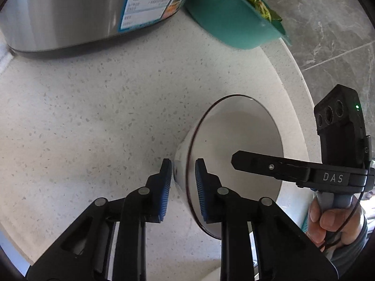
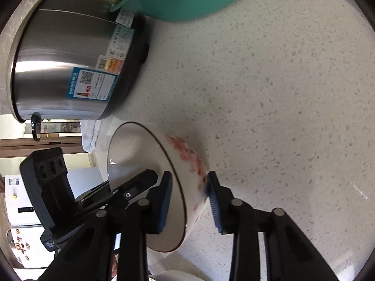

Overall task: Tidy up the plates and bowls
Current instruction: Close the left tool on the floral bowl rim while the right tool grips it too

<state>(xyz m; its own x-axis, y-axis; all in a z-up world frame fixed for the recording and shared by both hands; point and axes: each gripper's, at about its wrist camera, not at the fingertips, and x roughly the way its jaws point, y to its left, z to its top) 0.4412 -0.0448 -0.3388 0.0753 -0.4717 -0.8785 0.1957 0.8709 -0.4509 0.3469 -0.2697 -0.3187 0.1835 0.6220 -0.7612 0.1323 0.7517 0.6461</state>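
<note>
A white bowl is seen on the pale speckled worktop, close to the worktop's rounded edge, and its wall is straddled by both pairs of tongs from opposite sides. In the left wrist view, the left tongs are closed on the bowl's rim: one blue pad is pressed against the outer wall and the other is set against the inner surface. In the right wrist view, the right tongs are placed likewise over the rim, with one pad inside the bowl and the other against the outer wall, where a red pattern is painted; the wall appears to be pinched between them. The right tongs are also visible from the left wrist camera, reaching into the bowl, and a hand is wrapped round their grey handle. A steel cooker with printed labels is stood farther back on the worktop, and a teal basin holding green leaves is set just beside it. A grey marbled floor is seen beyond the worktop's edge.
</note>
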